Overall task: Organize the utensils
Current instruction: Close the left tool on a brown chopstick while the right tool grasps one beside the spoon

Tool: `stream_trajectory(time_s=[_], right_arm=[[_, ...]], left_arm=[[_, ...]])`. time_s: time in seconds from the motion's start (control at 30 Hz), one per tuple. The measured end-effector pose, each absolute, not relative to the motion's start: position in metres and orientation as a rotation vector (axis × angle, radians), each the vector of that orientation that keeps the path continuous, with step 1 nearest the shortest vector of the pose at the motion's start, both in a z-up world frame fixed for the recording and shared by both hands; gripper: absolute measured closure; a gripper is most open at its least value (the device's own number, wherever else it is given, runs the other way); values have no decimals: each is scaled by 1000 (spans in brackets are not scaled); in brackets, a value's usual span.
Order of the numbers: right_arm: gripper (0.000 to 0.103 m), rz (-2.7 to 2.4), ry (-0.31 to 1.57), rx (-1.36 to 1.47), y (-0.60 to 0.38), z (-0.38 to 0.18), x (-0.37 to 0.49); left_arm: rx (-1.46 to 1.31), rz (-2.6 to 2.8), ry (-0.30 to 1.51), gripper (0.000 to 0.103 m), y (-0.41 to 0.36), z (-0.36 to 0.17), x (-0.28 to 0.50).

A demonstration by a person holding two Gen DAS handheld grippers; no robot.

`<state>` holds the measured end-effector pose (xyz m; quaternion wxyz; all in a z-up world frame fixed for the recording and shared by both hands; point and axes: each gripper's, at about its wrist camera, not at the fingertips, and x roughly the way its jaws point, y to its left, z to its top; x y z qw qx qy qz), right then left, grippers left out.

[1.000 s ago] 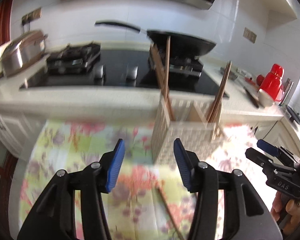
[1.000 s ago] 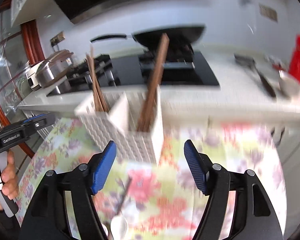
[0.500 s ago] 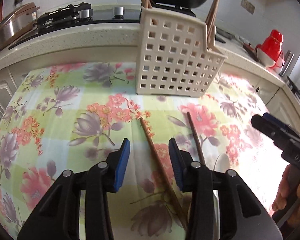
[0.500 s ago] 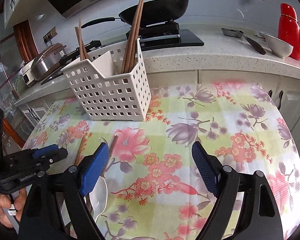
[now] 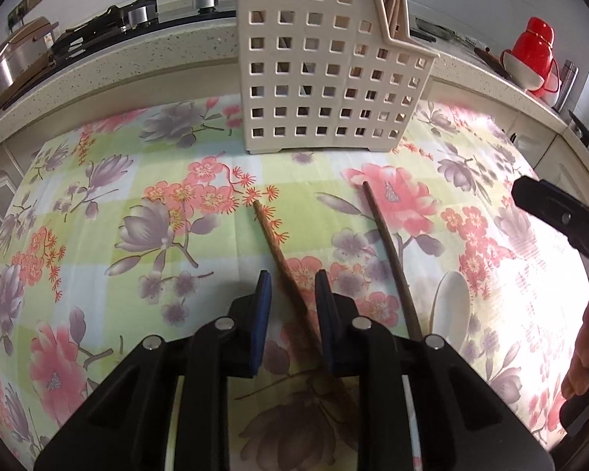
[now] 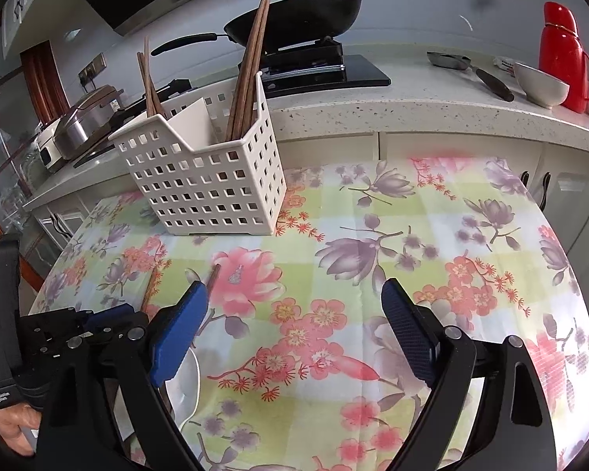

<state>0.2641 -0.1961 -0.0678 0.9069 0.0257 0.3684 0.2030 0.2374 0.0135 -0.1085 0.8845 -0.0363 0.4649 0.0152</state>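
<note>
A white perforated utensil holder [image 5: 326, 74] stands on the flowered tablecloth, with several wooden chopsticks upright in its compartments [image 6: 251, 66]. Two wooden chopsticks lie on the cloth: the left chopstick [image 5: 275, 243] runs between the fingers of my left gripper [image 5: 292, 294], which is narrowly open around it. The right chopstick [image 5: 388, 251] lies beside a white spoon [image 5: 449, 298]. My right gripper [image 6: 294, 325] is wide open and empty above the cloth, with the spoon [image 6: 184, 384] by its left finger.
The kitchen counter [image 6: 412, 106] behind the table holds a stove with a black wok [image 6: 302, 11], a steel pot [image 5: 8, 66], a red thermos [image 6: 561, 55] and a bowl [image 6: 540, 84].
Both grippers have dropped from facing the stove down to the table. My left gripper has narrowed and moved forward around the left chopstick. My right gripper has stayed wide open.
</note>
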Motion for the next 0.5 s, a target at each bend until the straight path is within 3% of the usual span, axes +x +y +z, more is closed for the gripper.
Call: stream_trajectory(time_s=[0.17,0.23,0.5], right_arm=[[19,412,774,52,-196,-71,265],[19,413,778,50,-195,-72,265],[19,417,793,23,-188,-76,265]], left_arm=[[-37,42,966,84,8,-110,237],[-26,44,967,92,8,-110,237],[-72,19,972,94,11,-109,237]])
